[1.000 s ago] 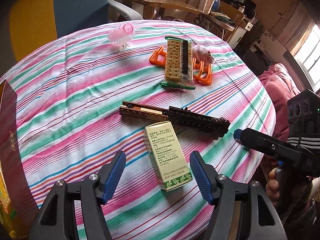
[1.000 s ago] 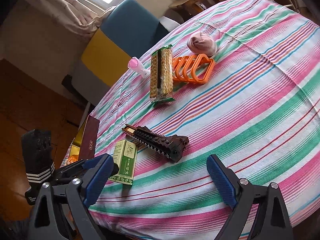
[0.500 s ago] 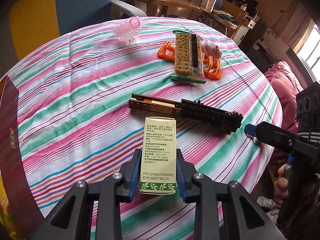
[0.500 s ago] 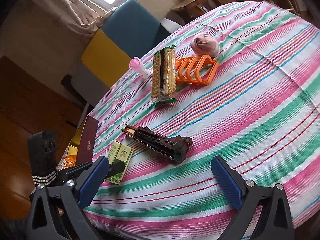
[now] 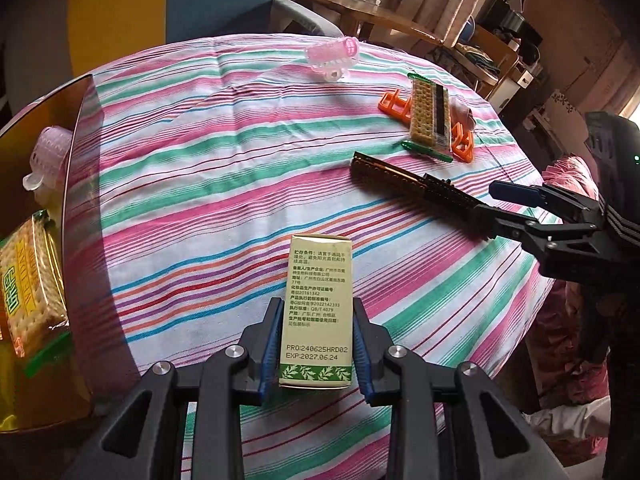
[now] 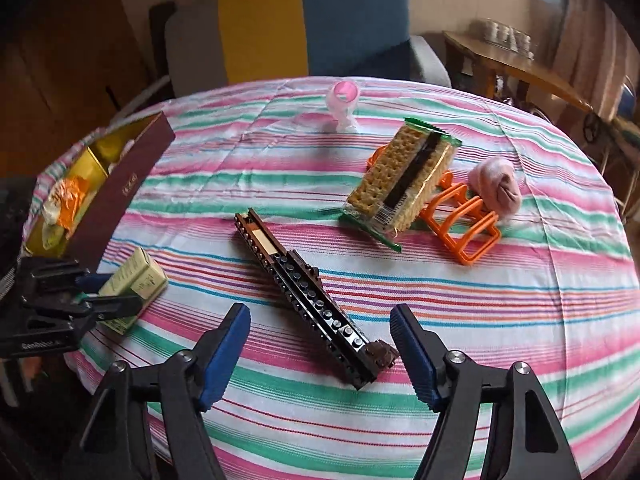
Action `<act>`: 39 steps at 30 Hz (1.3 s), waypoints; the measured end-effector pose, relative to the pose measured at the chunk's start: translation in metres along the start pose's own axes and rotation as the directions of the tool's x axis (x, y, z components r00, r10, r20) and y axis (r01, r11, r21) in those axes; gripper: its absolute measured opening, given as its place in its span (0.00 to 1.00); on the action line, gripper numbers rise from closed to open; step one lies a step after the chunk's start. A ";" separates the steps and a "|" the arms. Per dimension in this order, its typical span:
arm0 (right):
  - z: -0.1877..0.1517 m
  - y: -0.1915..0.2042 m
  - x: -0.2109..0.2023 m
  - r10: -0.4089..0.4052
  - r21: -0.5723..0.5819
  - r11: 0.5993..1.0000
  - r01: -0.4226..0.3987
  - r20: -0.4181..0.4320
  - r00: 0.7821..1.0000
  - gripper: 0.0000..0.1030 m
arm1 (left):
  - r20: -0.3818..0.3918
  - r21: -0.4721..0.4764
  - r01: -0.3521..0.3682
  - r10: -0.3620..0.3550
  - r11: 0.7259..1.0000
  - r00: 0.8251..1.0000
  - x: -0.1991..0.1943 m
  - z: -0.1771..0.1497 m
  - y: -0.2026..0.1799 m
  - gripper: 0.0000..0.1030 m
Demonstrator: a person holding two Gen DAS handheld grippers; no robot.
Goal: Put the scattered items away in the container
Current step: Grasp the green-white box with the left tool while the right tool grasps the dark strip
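Observation:
My left gripper [image 5: 317, 309] is shut on a pale green carton [image 5: 320, 268], low over the striped cloth and beside the maroon container [image 5: 80, 200]. The right wrist view shows the carton [image 6: 136, 280] tilted in those fingers at the left. A long dark brick bar [image 6: 304, 284] lies across the middle of the table. My right gripper [image 6: 318, 316] is open, with its blue pads on either side of the bar's near end and not touching it. Seen from the left wrist, the right gripper [image 5: 496, 206] sits at the bar's right end.
The container [image 6: 132, 176] holds a cracker pack [image 5: 28, 280] and a pink roller [image 5: 50, 152]. Farther back lie another cracker pack [image 6: 400, 176] on an orange rack [image 6: 468, 224], a pink sock ball [image 6: 500, 188] and a pink roller [image 6: 342, 100]. Chairs stand behind the table.
My left gripper closed on the green carton and swung left with it toward the container. My right gripper moved in over the near end of the brick bar and stayed open.

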State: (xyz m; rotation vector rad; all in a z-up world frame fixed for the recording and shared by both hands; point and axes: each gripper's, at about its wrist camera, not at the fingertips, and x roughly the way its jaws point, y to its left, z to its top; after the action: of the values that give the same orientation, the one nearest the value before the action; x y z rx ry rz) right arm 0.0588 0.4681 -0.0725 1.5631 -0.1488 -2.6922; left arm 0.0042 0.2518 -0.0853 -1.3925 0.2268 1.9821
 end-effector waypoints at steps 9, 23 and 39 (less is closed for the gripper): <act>-0.007 0.021 0.014 -0.003 -0.079 0.997 -0.005 -0.104 0.995 0.30 | 0.010 0.015 0.003 -0.003 1.000 1.000 0.000 -0.008 -0.001 0.36; -0.026 0.042 0.002 -0.002 0.158 0.987 0.001 0.006 1.000 0.49 | 0.055 0.057 -0.015 0.011 0.998 0.998 -0.011 -0.001 0.003 0.46; -0.020 0.049 0.009 -0.069 0.081 0.994 0.068 0.007 0.998 0.22 | 0.052 0.097 -0.068 0.063 0.993 0.997 0.007 0.001 -0.009 0.29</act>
State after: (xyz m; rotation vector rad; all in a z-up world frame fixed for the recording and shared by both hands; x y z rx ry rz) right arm 0.0703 0.4170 -0.0852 1.6058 -0.2113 -2.7795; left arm 0.0076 0.2619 -0.0889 -1.2872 0.3468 2.0279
